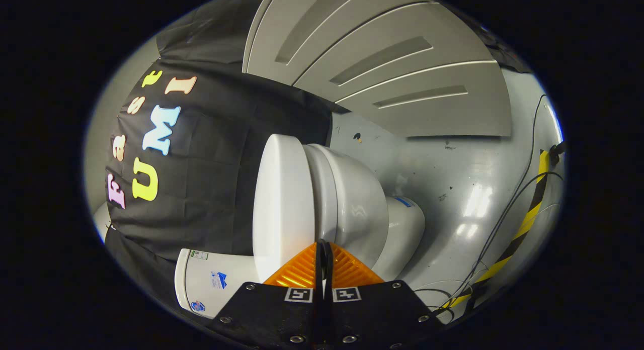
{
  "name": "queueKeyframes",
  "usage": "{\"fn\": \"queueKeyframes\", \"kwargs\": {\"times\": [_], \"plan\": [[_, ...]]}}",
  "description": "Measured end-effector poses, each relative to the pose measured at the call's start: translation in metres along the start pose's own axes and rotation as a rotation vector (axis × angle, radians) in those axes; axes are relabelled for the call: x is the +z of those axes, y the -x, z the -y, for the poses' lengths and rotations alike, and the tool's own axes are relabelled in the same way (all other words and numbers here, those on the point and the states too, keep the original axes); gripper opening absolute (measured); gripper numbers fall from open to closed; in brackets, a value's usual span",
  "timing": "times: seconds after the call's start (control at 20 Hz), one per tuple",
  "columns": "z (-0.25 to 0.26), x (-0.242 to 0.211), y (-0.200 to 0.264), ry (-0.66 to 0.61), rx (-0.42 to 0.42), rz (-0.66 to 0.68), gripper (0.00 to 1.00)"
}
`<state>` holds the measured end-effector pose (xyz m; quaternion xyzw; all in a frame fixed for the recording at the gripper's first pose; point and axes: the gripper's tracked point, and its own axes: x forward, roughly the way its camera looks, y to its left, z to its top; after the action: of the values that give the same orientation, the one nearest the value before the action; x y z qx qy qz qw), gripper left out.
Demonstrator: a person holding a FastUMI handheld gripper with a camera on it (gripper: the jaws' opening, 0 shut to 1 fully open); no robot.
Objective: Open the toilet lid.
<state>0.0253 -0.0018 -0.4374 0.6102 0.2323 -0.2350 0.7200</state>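
My gripper point(323, 249) fingers pressed together, nothing between them, tips at rim of closed glossy white oval toilet lid point(282, 204); white ceramic bowl point(362, 204) beside lid.

Toilet lid point(282, 199): closed on bowl point(352, 204), just ahead of hand-held gripper point(323, 249).
Tank point(216, 282): behind lid, against booth wall.
Cables point(508, 214): on floor point(453, 174), beside bowl.
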Motion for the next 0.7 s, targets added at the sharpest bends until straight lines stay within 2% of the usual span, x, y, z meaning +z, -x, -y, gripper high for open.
{"fn": "queueKeyframes", "kwargs": {"times": [0.4, 0.55, 0.7], "plan": [[-0.011, -0.001, 0.006, 0.074, -0.061, 0.019, 0.00], [-0.034, 0.003, 0.019, 0.167, -0.053, 0.038, 0.00], [-0.059, 0.009, 0.028, 0.208, -0.037, 0.061, 0.00]]}}
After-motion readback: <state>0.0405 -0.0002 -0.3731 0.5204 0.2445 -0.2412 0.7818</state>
